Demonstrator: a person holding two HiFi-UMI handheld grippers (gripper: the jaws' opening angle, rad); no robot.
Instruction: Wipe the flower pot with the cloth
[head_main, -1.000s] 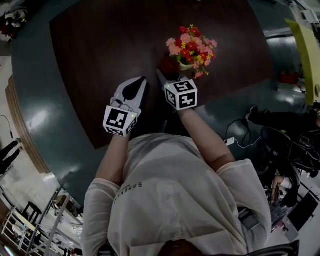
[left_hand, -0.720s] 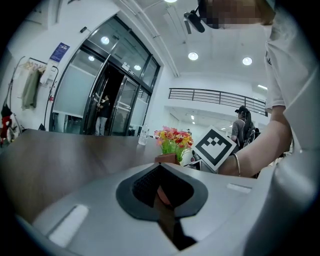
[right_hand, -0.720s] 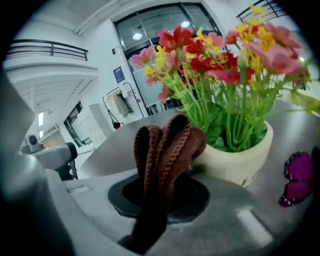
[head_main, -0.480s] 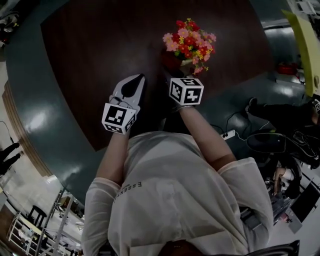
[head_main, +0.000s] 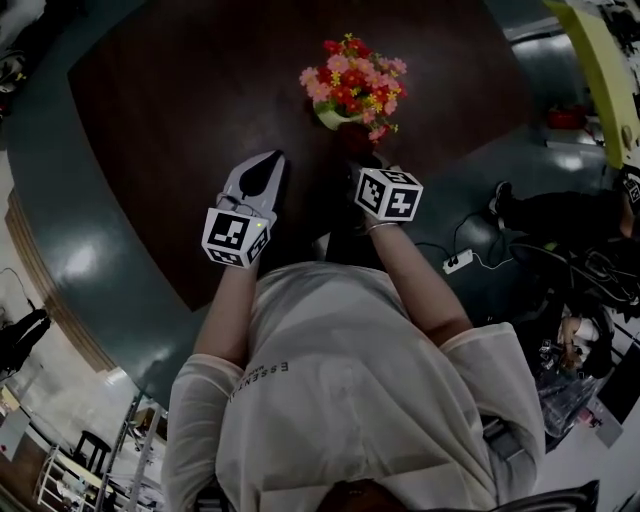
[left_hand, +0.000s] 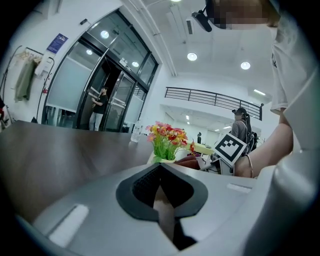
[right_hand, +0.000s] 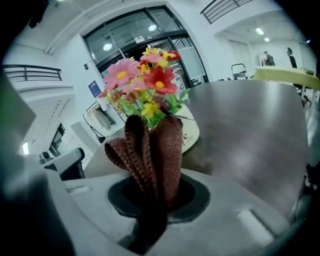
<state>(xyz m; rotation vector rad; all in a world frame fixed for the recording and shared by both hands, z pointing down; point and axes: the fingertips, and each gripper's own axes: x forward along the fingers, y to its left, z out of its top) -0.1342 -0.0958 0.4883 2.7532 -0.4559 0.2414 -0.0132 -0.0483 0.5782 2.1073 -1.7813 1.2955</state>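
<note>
A cream flower pot (head_main: 335, 117) with red, pink and yellow flowers (head_main: 352, 80) stands on the dark round table (head_main: 180, 110). My right gripper (head_main: 364, 158) is just at the pot's near right side, shut on a folded maroon knitted cloth (right_hand: 156, 150). In the right gripper view the cloth stands up in front of the pot (right_hand: 191, 131), and whether they touch is hidden. My left gripper (head_main: 272, 162) hovers to the left of the pot, shut and empty, its tips (left_hand: 161, 169) closed together; the pot (left_hand: 156, 158) shows beyond them.
The table's near edge (head_main: 200, 290) curves below both grippers. The teal floor around it carries a white power strip with cables (head_main: 458, 262). Dark bags and gear (head_main: 560, 225) lie at the right. A yellow-green board (head_main: 600, 70) stands at top right.
My right gripper has swung rightward with the cloth and rolled, from the pot's near left to its near right side. The left gripper has stayed where it was.
</note>
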